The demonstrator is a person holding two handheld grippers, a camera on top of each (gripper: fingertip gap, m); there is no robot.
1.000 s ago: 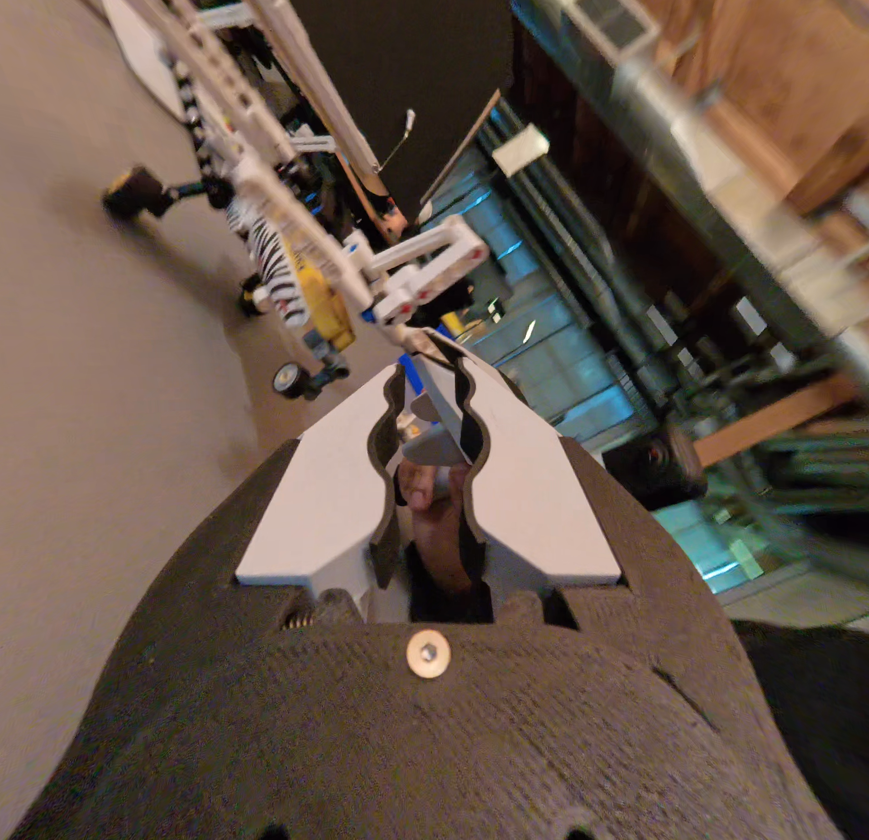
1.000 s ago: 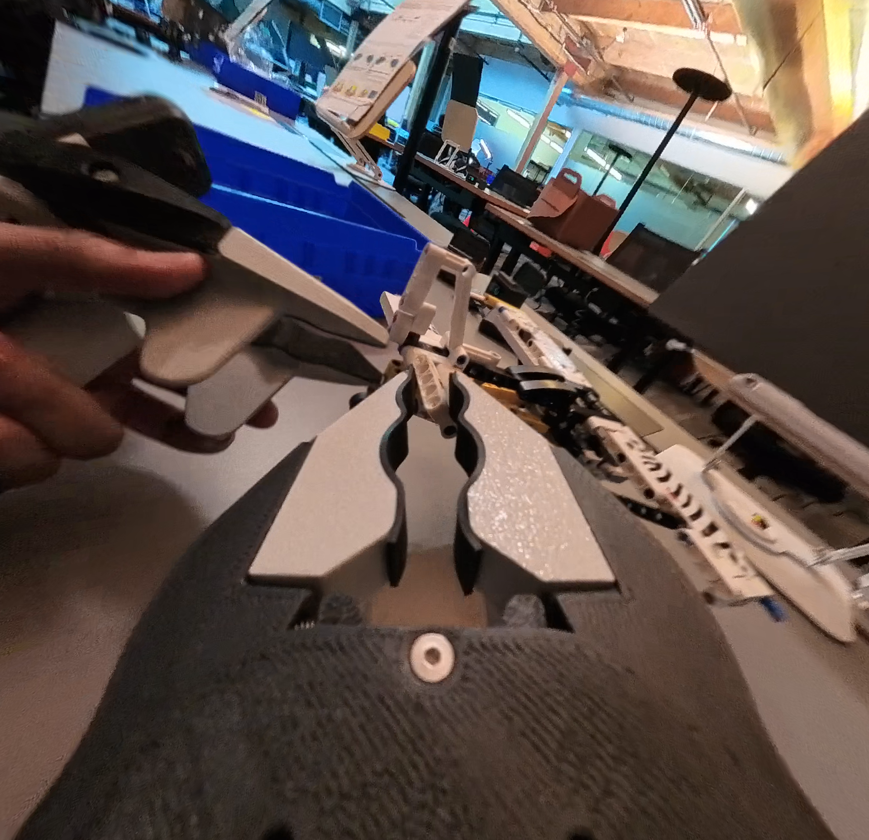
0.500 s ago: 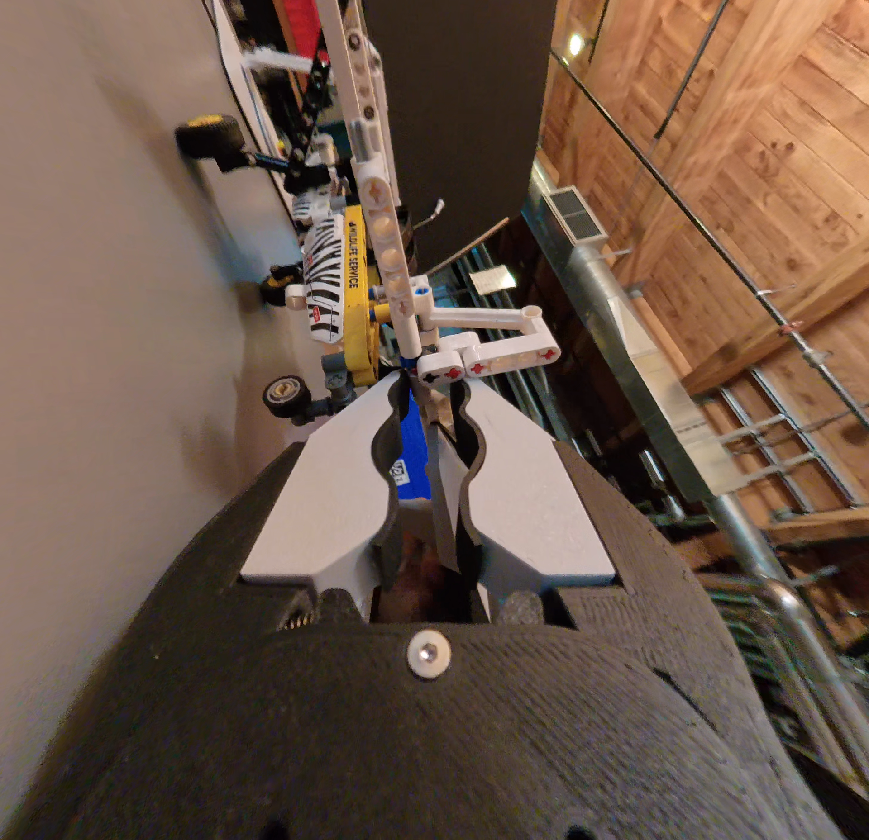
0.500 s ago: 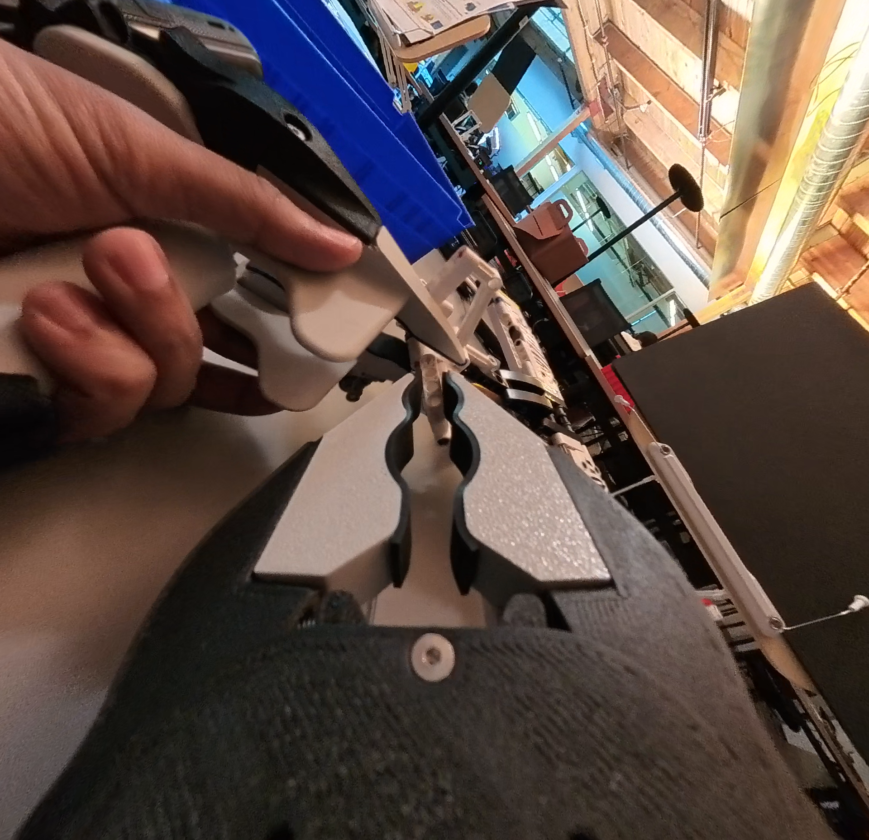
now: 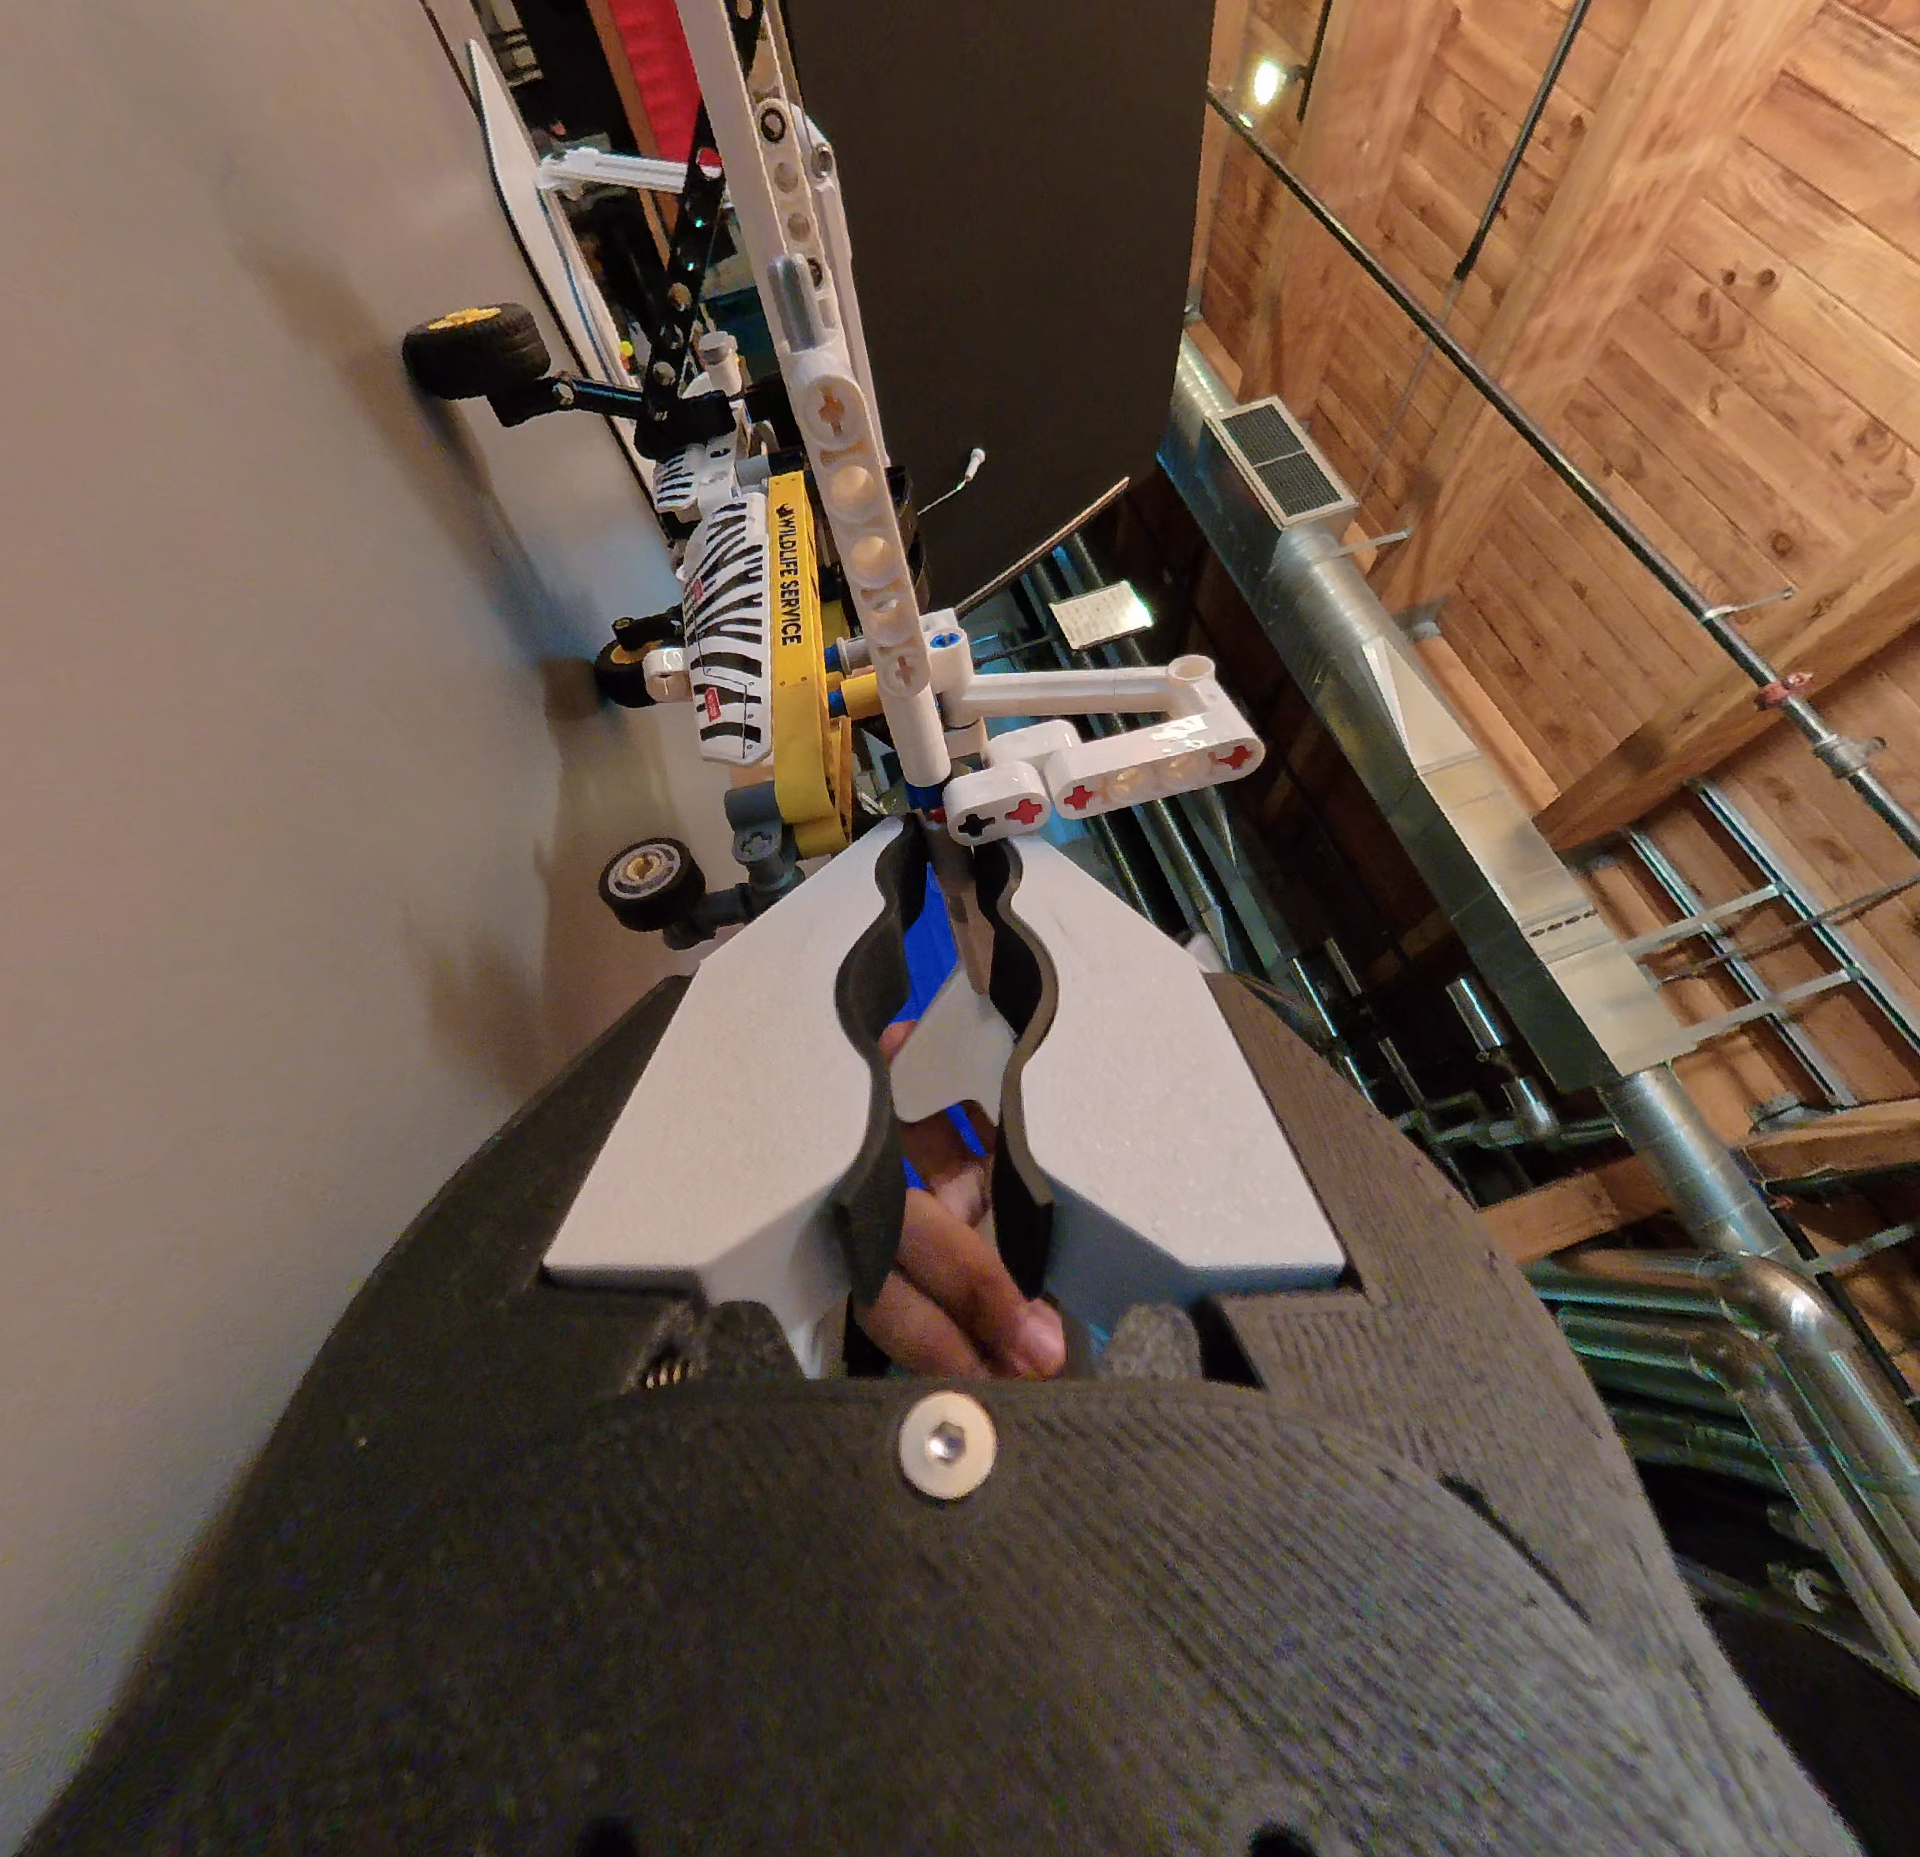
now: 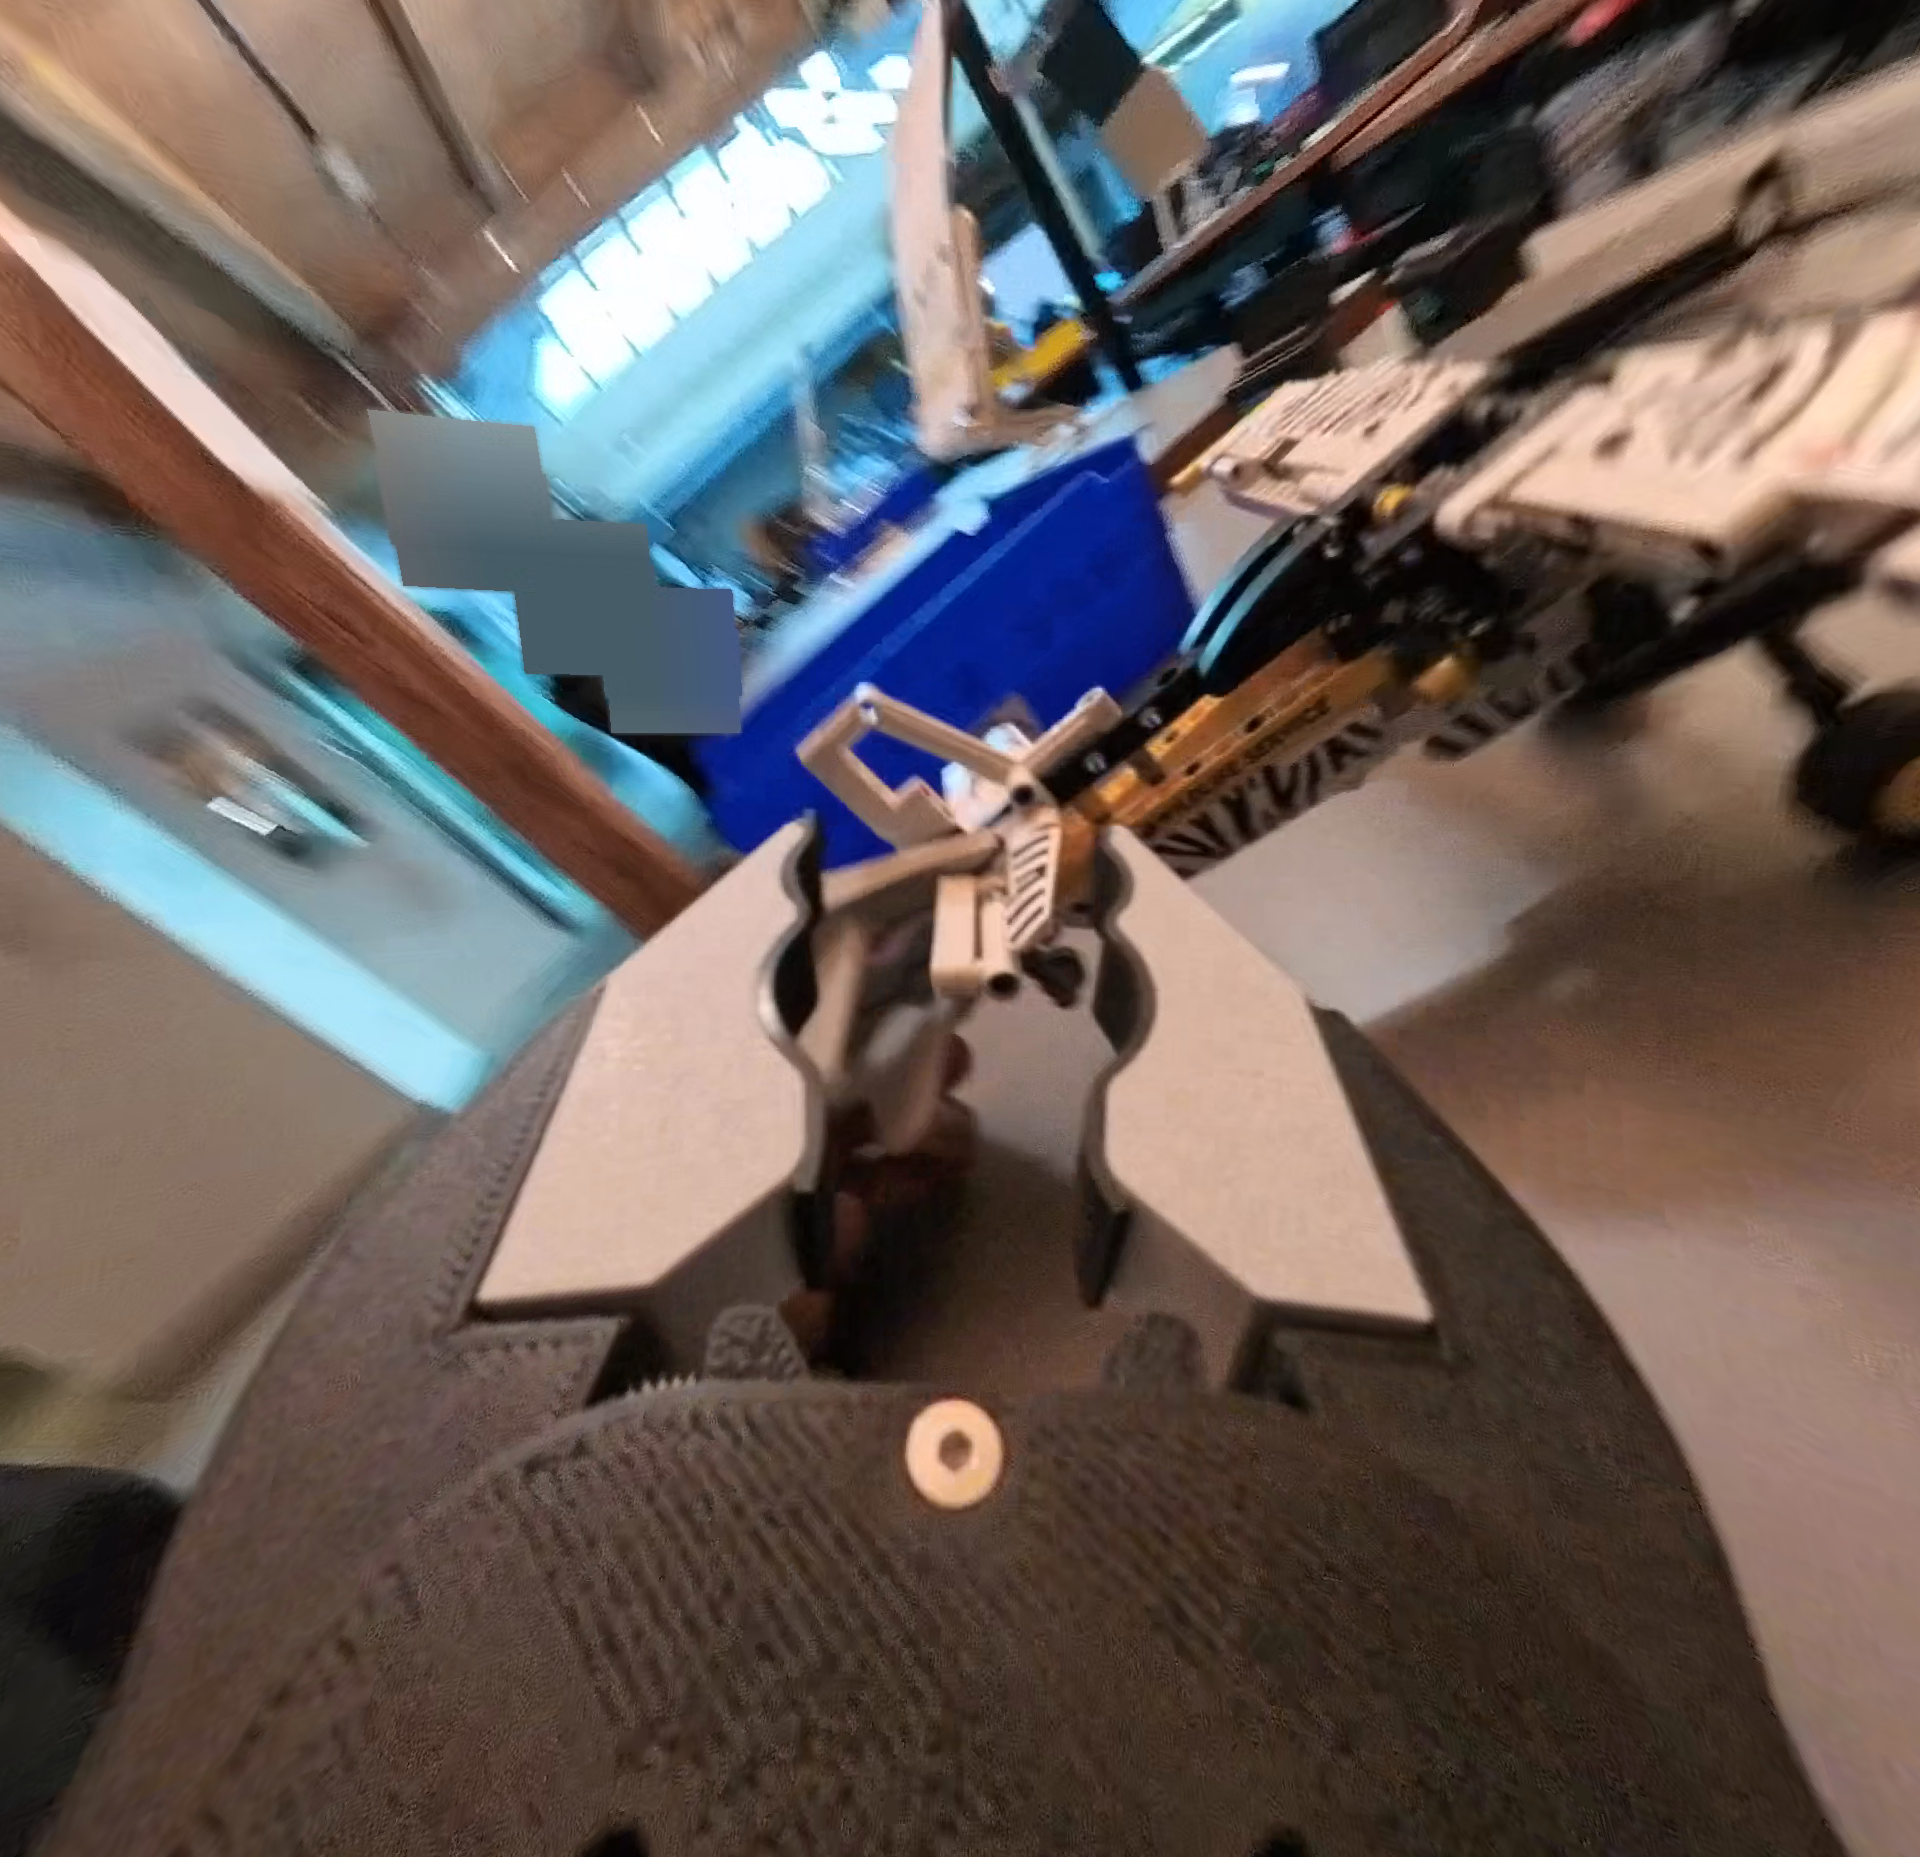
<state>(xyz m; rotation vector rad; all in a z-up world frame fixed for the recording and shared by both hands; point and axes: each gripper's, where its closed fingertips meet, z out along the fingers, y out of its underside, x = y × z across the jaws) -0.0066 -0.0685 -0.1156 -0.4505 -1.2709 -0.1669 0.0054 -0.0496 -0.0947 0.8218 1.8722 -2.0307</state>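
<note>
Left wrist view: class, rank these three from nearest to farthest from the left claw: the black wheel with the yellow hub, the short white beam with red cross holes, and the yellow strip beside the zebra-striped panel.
1. Short white beam: right at the tips of the left claw, slightly to the right.
2. Yellow strip: just beyond the tips, to the left.
3. Black wheel with yellow hub: far upper left, on the table.

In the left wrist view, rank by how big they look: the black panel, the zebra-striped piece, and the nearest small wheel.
1. Black panel, by far the largest.
2. Zebra-striped piece.
3. Nearest small wheel, smallest, though it sits closer to the camera than the others.
</note>
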